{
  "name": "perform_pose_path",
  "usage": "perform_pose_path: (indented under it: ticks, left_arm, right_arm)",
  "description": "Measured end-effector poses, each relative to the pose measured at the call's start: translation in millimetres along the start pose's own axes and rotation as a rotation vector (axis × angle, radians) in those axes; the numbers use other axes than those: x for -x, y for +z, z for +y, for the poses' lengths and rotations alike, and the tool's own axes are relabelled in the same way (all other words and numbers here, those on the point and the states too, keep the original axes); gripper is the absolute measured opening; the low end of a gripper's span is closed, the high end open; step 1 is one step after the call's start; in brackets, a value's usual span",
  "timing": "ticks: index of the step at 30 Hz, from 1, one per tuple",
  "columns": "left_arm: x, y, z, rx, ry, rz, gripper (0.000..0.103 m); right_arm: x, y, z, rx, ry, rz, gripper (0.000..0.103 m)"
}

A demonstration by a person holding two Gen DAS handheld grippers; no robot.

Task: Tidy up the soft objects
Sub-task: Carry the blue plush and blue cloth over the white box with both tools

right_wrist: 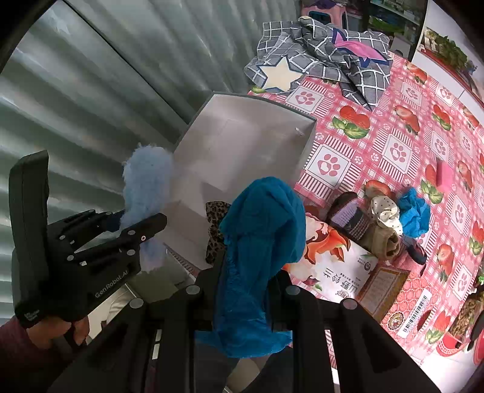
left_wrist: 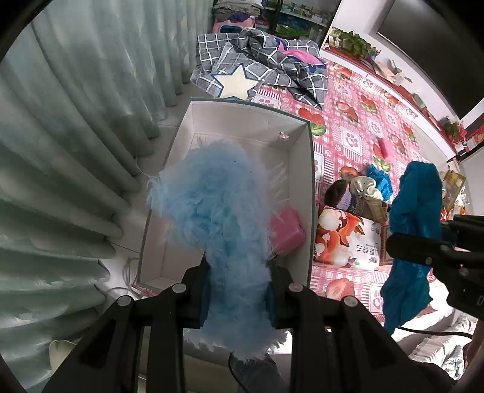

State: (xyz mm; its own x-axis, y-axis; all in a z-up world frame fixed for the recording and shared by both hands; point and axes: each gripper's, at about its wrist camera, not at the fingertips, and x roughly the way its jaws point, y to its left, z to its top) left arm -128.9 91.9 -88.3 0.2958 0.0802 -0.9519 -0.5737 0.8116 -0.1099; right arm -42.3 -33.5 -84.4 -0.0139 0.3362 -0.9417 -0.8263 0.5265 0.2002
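Left fingers [left_wrist: 239, 290] pinching fluffy light-blue piece [left_wrist: 211, 205], right fingers [right_wrist: 242, 284] clamping teal cloth [right_wrist: 257, 241]

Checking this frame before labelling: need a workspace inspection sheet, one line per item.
Surface: pink strawberry-and-paw print cloth.
Job's things: pale blue fluffy piece over the white box; teal cloth; pink soft block in the box.
Clutter: grey checked star blanket, small heap of soft items, printed box.
Claws: left claw shut on the fluffy piece; right claw shut on the teal cloth.
Cables: thin cords beside the box.
Surroundings: pale green curtain, shelves.
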Motion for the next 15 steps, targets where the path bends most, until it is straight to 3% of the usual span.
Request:
perform_pose_path:
  ticks: [15]
  left_arm:
    - [-16, 14, 7, -0.008, 0.016, 0.034, 0.031]
  right_arm:
    - [-17, 21, 4, 0.012, 0.011, 0.028, 0.022]
